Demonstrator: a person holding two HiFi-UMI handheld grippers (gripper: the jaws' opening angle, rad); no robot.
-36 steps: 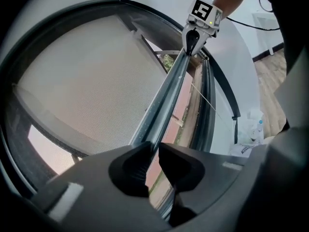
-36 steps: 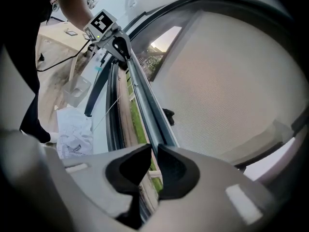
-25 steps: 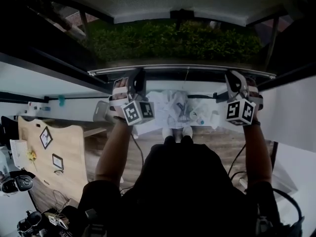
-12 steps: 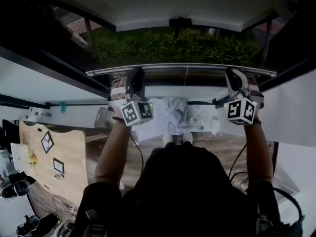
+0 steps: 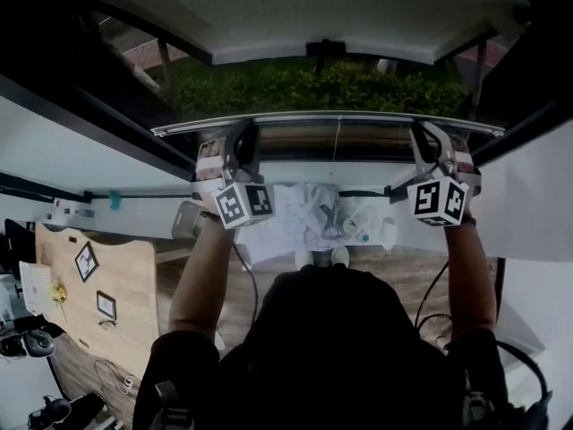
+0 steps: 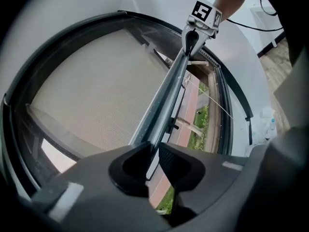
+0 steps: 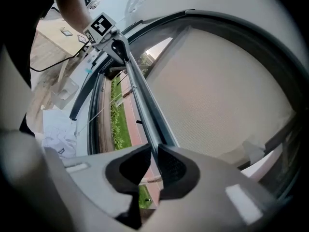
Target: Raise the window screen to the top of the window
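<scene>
Screen bar point(image 5: 336, 117) up slightly | left tongs point(image 6: 153, 154), right tongs point(image 7: 155, 156) pinching it | open gap point(image 6: 190, 122) beneath, mesh point(image 6: 96, 86) above

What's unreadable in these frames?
- Tong tips, head view: hidden behind the marker cubes; own views show left tongs and right tongs clamped on the screen bar.
- White clutter under the window, head view: too small to identify.
- Desk items, head view: tiny, dim.

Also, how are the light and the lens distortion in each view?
Head view: the person is underexposed against the bright hedge, and the screen's bottom bar bows. Left gripper view: fisheye curves the window frame; the near jaws look soft. Right gripper view: same curving, dark vignetted corners.
</scene>
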